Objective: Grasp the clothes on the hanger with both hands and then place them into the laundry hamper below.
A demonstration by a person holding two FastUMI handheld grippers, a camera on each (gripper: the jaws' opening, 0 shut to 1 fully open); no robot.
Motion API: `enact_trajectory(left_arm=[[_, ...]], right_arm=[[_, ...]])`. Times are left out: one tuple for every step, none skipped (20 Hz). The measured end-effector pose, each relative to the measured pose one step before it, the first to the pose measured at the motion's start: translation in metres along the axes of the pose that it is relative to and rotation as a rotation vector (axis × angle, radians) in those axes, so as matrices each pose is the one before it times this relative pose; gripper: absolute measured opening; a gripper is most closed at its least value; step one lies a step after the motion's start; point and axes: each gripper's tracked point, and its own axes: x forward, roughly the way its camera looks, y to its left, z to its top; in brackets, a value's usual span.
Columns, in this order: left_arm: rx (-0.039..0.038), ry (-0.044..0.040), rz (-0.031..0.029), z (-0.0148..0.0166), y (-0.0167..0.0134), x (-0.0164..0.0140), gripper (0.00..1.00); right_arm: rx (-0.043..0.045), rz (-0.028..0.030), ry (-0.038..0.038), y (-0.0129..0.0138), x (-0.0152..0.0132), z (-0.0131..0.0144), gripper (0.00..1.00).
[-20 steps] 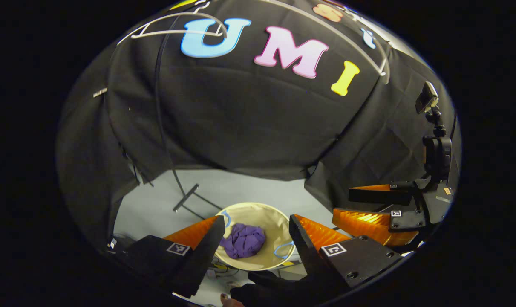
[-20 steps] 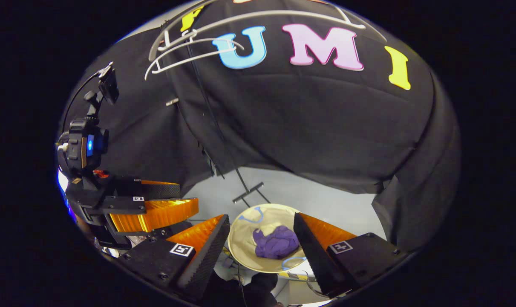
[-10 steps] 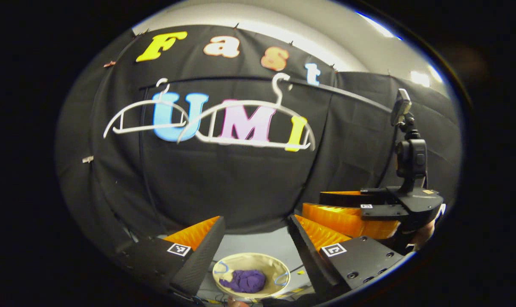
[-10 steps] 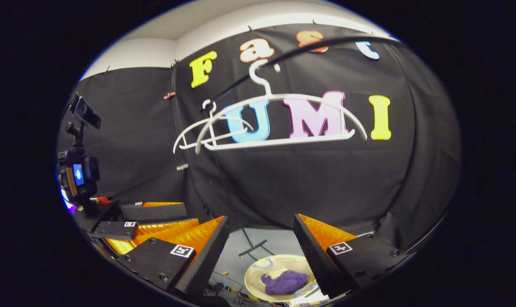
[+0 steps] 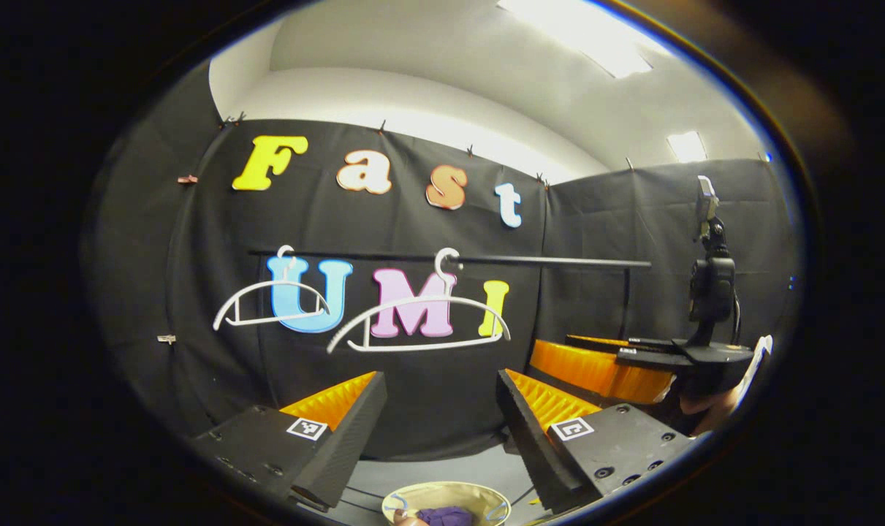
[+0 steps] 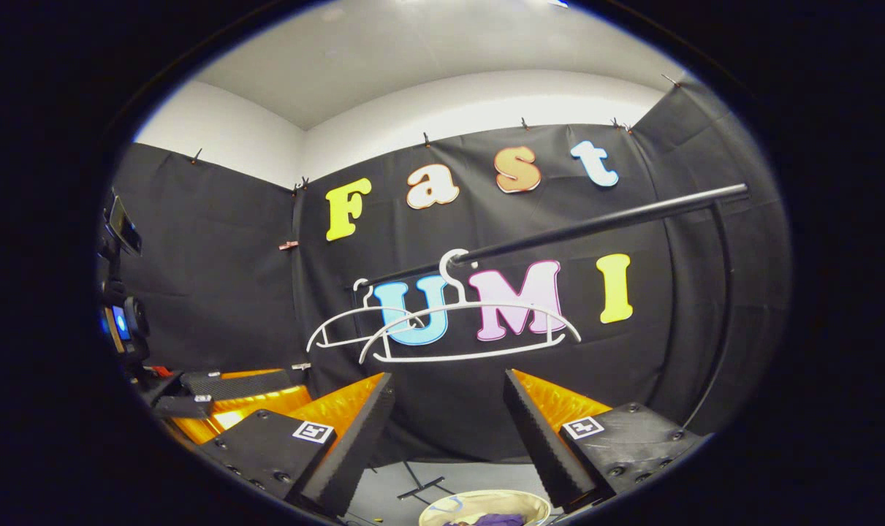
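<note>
Both grippers spread, holding nothing.
Below rail (image 6: 595,223): two bare hangers (image 6: 471,332); hamper (image 5: 446,500) cut off by frame edge, purple clothes (image 5: 446,516) partly visible.

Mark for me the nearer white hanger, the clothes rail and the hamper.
nearer white hanger (image 6: 471,357): right gripper view, on its bottom bar.
clothes rail (image 6: 595,225): right gripper view, on the bare black bar.
hamper (image 5: 448,490): left gripper view, on its cream rim.

No readable text, labels or numbers.
</note>
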Motion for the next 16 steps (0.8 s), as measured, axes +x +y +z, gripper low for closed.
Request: enact_trajectory(left_arm=[[0.00731, -0.03435, 0.00723, 0.01195, 0.00136, -0.00634, 0.92], [0.00899, -0.02740, -0.00630, 0.00576, -0.00316, -0.00560, 0.95], [0.01014, -0.01446, -0.00472, 0.00424, -0.00331, -0.00548, 0.95], [0.00928, -0.01309, 0.01218, 0.00463, 0.00410, -0.00460, 0.95], [0.00491, -0.01649, 0.01133, 0.00436, 0.00400, -0.00372, 0.95], [-0.00042, -0.00784, -0.00022, 0.00304, -0.00128, -0.00284, 0.92], [-0.00259, -0.01046, 0.00105, 0.00252, -0.00061, -0.00221, 0.95], [-0.00199, -0.01230, 0.00483, 0.00343, 0.00060, -0.00294, 0.95], [-0.00104, -0.01307, 0.00079, 0.00456, 0.00110, -0.00010, 0.95], [-0.00159, -0.00900, -0.00500, 0.00336, -0.00181, -0.00091, 0.95], [-0.00079, -0.01201, 0.00028, 0.00183, 0.00051, -0.00027, 0.95], [0.00111, -0.01080, 0.00501, 0.00321, 0.00065, -0.00034, 0.95], [0.00188, -0.00568, 0.00576, -0.00010, 0.00129, 0.00115, 0.95], [0.00316, -0.00181, 0.00391, -0.00053, 0.00047, 0.00065, 0.98], [0.00394, 0.00026, 0.00453, -0.00146, 0.00071, -0.00013, 0.98], [0.00318, 0.00448, 0.00410, -0.00141, 0.00066, 0.00026, 0.97]], right_arm=[[-0.00752, -0.00391, -0.01222, 0.00124, -0.00651, 0.00342, 1.00], [-0.00449, -0.00009, -0.00985, 0.00430, -0.00460, 0.00232, 0.98], [-0.00182, 0.00158, -0.01082, 0.00337, -0.00600, 0.00416, 0.98], [-0.00503, 0.00341, -0.01284, 0.00389, -0.00520, 0.00503, 0.98], [-0.00948, -0.00272, -0.02098, 0.00279, -0.00534, 0.00639, 1.00], [-0.01120, -0.00504, -0.02097, 0.00033, -0.00364, 0.00840, 0.98], [-0.00881, -0.00379, -0.02368, -0.00001, -0.00299, 0.00783, 1.00], [-0.00274, -0.00366, -0.01848, 0.00028, -0.00232, 0.00590, 1.00], [-0.00093, -0.00012, -0.01475, 0.00226, -0.00113, 0.00421, 1.00], [-0.00037, -0.00032, -0.01094, -0.00001, -0.00167, 0.00293, 0.98], [0.00028, 0.00174, -0.00275, 0.00107, -0.00017, 0.00149, 0.97], [0.00165, 0.00303, -0.00282, 0.00109, 0.00005, 0.00000, 0.97], [0.00325, 0.00363, 0.00168, 0.00033, -0.00052, 0.00016, 0.98], [0.00229, 0.00497, -0.00259, 0.00062, 0.00050, 0.00090, 0.98], [0.00073, 0.00525, -0.00027, 0.00062, 0.00026, 0.00001, 0.98], [-0.00033, 0.00686, -0.00003, 0.00096, 0.00100, 0.00012, 0.98]])
